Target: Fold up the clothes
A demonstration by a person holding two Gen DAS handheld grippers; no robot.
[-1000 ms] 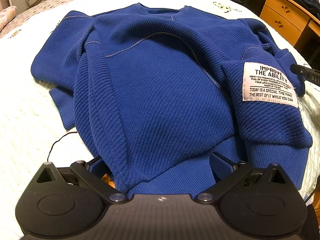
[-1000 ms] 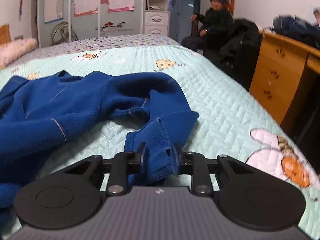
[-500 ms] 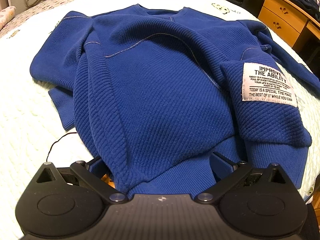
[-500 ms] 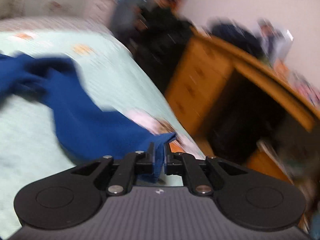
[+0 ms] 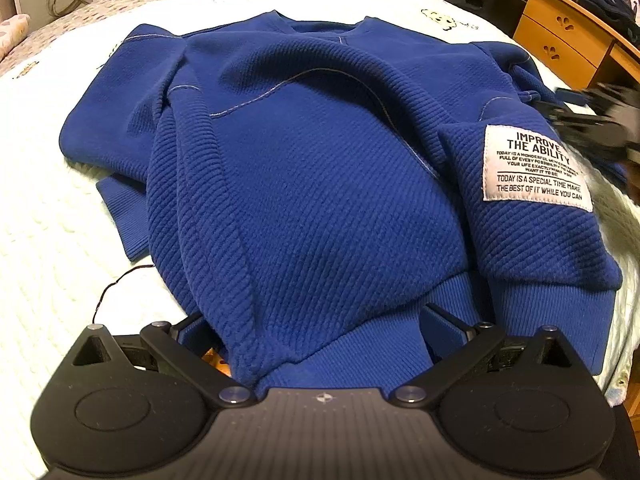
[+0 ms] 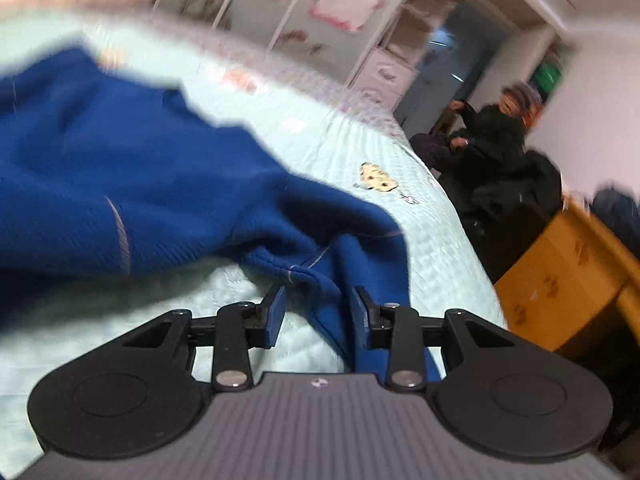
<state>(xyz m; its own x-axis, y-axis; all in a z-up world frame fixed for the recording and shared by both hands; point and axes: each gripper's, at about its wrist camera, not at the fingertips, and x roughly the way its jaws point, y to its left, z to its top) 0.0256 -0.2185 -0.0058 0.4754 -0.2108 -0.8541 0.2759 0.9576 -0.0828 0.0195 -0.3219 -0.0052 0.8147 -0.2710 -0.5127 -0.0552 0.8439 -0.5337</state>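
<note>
Lying spread on the pale quilted bed (image 5: 60, 240), the blue ribbed sweatshirt (image 5: 320, 200) has one sleeve folded in; the left claw (image 5: 316, 328) stands wide around its hem, not pinching.

Right view: the right claw (image 6: 318, 312) has just been opening, the blue sleeve (image 6: 344, 280) loose between its jaws; a wooden dresser (image 6: 560, 280) stands beside the bed. Most folding remains.

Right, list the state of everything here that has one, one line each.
Blue sweatshirt: spread on the bed, rumpled, one patched sleeve folded over its front.
Sleeve cuff: lying between the right fingers, not pinched.
Left gripper: jaws wide, hem between them, not clamped.
Right gripper: open; its jaws have just been opening.
Wooden drawers: shut.
</note>
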